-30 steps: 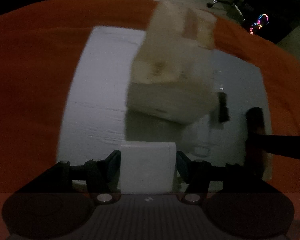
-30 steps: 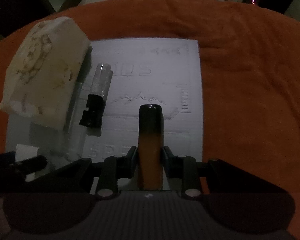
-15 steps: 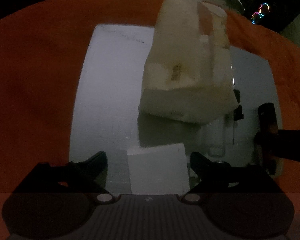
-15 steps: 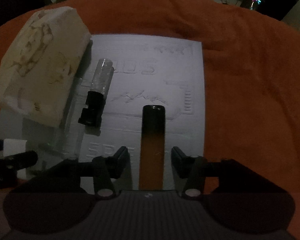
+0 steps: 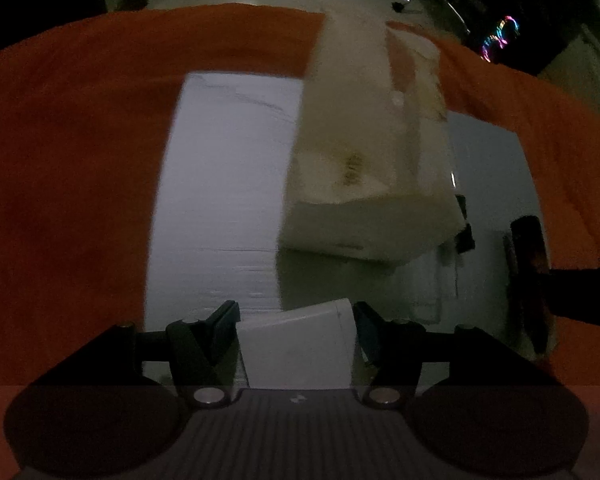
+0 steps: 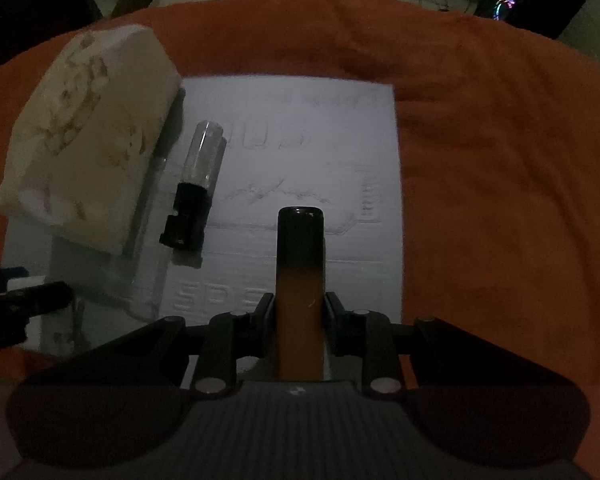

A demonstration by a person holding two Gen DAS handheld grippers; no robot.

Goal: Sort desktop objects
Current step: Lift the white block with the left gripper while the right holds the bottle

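My left gripper is shut on a small white box, held tilted over the white foam board. A cream tissue pack lies just beyond it; it also shows in the right wrist view. My right gripper is shut on an orange-and-black stick, which points forward over the board. A clear tube with a black cap lies left of the stick, beside the tissue pack. The left gripper shows at the right wrist view's left edge.
An orange cloth covers the table around the board. A clear pen lies between the tissue pack and the tube. Dark floor, chair legs and a coloured light lie beyond the table.
Half a second ago both grippers were open with the box and stick lying between their fingers. Now both have shut on them again, and the white box is tilted.
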